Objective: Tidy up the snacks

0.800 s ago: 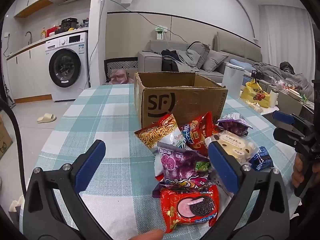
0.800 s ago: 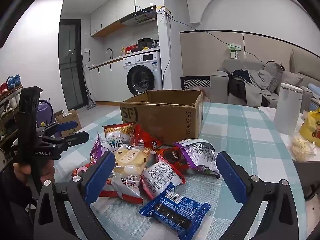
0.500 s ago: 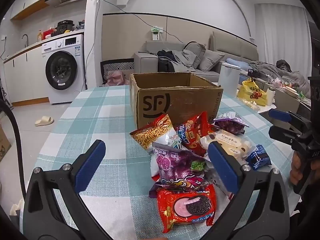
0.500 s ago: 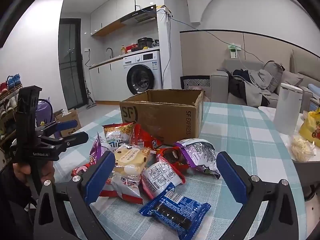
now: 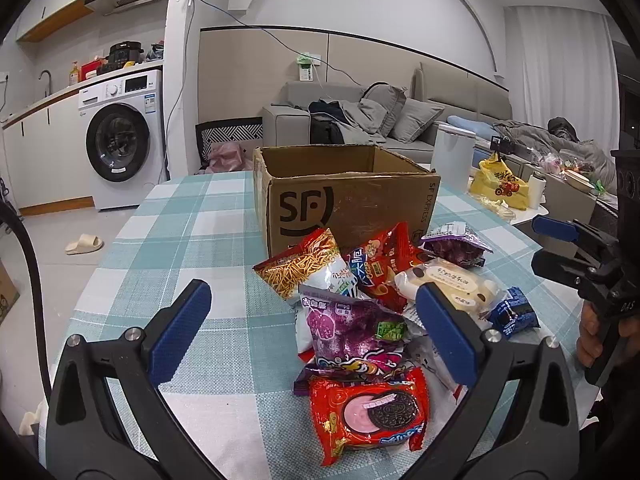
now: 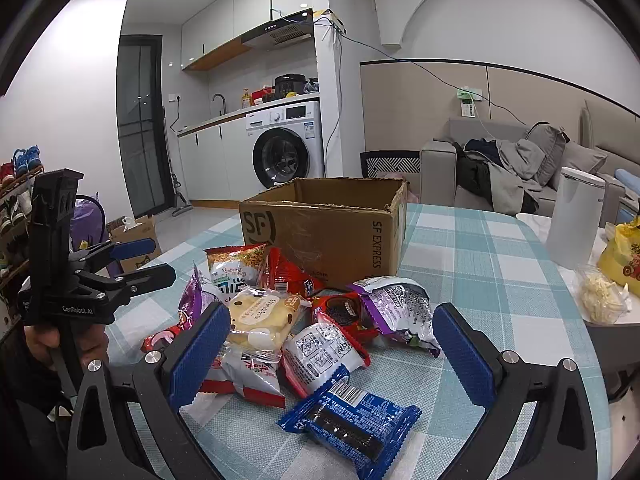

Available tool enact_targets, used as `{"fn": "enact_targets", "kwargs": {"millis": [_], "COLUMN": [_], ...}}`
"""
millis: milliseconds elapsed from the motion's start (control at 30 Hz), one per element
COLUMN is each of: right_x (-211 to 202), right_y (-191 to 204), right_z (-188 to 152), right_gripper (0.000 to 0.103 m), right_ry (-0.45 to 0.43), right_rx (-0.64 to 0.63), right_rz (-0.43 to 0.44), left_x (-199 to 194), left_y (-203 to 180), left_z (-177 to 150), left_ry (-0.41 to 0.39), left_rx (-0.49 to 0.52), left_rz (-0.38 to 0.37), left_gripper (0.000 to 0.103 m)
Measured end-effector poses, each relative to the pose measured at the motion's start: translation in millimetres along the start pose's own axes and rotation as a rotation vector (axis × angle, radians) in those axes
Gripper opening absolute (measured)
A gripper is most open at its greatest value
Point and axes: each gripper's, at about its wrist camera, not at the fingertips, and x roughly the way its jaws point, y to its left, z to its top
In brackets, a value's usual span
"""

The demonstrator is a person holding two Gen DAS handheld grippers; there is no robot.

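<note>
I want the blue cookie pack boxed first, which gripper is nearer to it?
Right. The right gripper hangs open just short of the blue cookie pack; the left gripper is across the pile.

— Underneath everything: a table point(image 5: 168, 248) in a teal-and-white checked cloth.

— Lying on it, straight ahead of both grippers?

— An open cardboard box point(image 5: 348, 200), upright, at the far side. Just in front of it, a heap of snack packets point(image 6: 304, 320), overlapping. Nearest the left gripper, a red cookie packet point(image 5: 366, 412) flat on the cloth; nearest the right gripper, a blue cookie packet point(image 6: 350, 420).

— And off to the right of the right gripper?

— A clear bag of pale bits point(image 6: 600, 300) near the table's edge.
</note>
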Motion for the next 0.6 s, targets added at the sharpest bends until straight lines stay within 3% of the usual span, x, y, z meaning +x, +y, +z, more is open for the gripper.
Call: {"fn": "enact_targets", "kwargs": {"millis": [600], "right_x": [1.7], "right_y": [-1.2], "right_z": [-2.6], "right_gripper": [0.103], "right_ry": [0.002], "right_rx": [-0.003], "right_rz": [0.000], "left_x": [1.7], "left_y": [-0.5], "left_z": [-0.6], "left_ry": [0.008], "left_rx": [0.002], "left_rz": [0.010], "left_gripper": [0.102]}}
